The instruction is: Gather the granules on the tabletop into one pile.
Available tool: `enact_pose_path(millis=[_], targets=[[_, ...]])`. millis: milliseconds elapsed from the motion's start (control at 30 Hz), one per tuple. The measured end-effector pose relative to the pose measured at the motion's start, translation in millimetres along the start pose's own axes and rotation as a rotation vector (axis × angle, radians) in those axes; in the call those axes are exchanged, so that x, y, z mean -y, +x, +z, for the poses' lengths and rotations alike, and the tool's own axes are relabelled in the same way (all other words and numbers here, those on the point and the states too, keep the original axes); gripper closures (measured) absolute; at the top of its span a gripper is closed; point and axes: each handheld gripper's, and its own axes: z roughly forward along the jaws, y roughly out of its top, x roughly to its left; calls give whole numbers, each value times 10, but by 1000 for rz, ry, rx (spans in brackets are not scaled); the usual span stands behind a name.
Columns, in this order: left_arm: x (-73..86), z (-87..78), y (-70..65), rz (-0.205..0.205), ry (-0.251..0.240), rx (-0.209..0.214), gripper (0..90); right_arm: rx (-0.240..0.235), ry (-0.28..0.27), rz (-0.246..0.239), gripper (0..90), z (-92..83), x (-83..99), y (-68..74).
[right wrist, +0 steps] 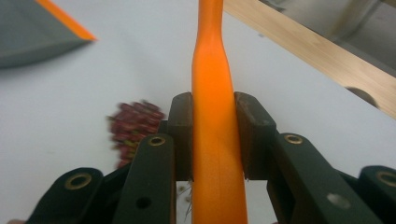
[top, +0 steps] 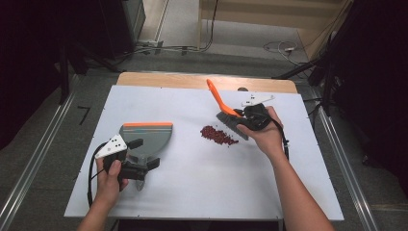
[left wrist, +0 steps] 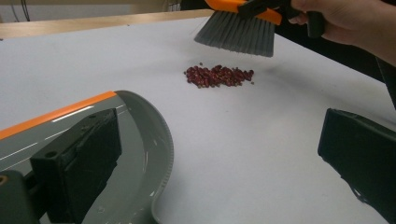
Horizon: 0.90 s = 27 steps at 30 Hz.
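Now, right tongs [right wrist: 212,140] clamped on brush [top: 226,111] over beans [top: 219,135], left tongs [left wrist: 219,158] spread w/ dustpan [top: 146,137].

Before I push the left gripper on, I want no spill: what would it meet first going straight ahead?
Probably the beans. In its own view the left gripper looks along bare table toward the pile, with the brush above and beyond. The dustpan lies by its left jaw. Depth is unclear.

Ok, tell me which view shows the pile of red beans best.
The left gripper view: the red beans lie sharp and unobstructed on the white table. The high view shows them small beside the brush; the right gripper view shows them blurred, partly behind the right gripper.
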Motion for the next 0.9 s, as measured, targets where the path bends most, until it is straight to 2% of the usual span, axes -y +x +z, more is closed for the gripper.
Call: enact_pose_path(millis=[100, 167, 233, 333, 400, 500, 600, 733, 900], targets=[[-2, -5, 0, -1, -3, -2, 0, 55, 4, 12, 688, 86, 101, -31], [0, -5, 6, 1, -3, -1, 0, 67, -3, 15, 689, 140, 150, -22], [0, -4, 5, 1, -3, 0, 0, 80, 2, -12, 688, 192, 185, 2], [1, -3, 6, 1, 0, 0, 0, 48, -29, -14, 690, 202, 206, 61], [1, -3, 8, 0, -1, 0, 0, 45, -21, -43, 690, 198, 201, 118], [-1, -1, 4, 2, 1, 0, 0, 3, -20, -60, 690, 198, 179, 167], [-2, 3, -5, 1, 1, 3, 0, -11, -9, -92, 690, 199, 151, 222], [-2, 4, -5, 1, 1, 2, 0, -36, -12, -99, 690, 172, 117, 238], [-1, 0, 5, 0, -1, -2, 0, -26, -49, -61, 690, 69, 101, 152]])
